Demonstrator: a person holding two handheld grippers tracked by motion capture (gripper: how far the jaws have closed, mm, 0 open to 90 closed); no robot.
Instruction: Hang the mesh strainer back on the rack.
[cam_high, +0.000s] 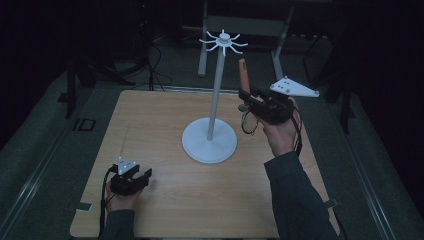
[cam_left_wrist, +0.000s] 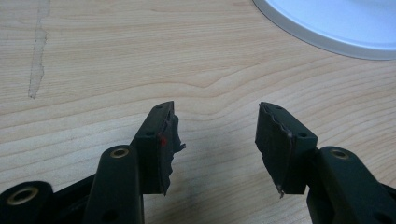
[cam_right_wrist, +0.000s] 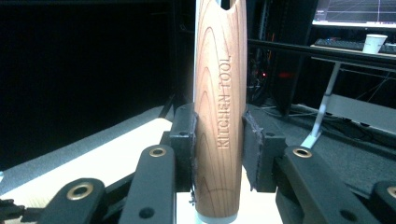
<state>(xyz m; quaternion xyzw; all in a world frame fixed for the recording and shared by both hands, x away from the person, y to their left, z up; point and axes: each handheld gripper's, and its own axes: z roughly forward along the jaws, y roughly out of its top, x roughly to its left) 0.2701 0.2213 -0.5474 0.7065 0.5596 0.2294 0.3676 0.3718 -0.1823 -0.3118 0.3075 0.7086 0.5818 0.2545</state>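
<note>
beside the stand (cam_high: 215, 95), right gripper (cam_high: 248, 96) clamped on a wooden tool (cam_high: 243, 75).
held upright with the handle's hole at the top, likely to catch a hook on the stand's crown. left gripper (cam_high: 140, 173) gaping, empty, resting low on the table (cam_high: 165, 195), probably parked out of the way. pale wood top, scuffed at left; dim room, grey floor, desks beyond.

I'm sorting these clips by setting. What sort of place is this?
Probably a lab or office workroom, dimly lit: a light wooden table stands on grey carpet, cables trail across the floor behind it, and a lit computer monitor sits on a desk with a white paper cup.
</note>
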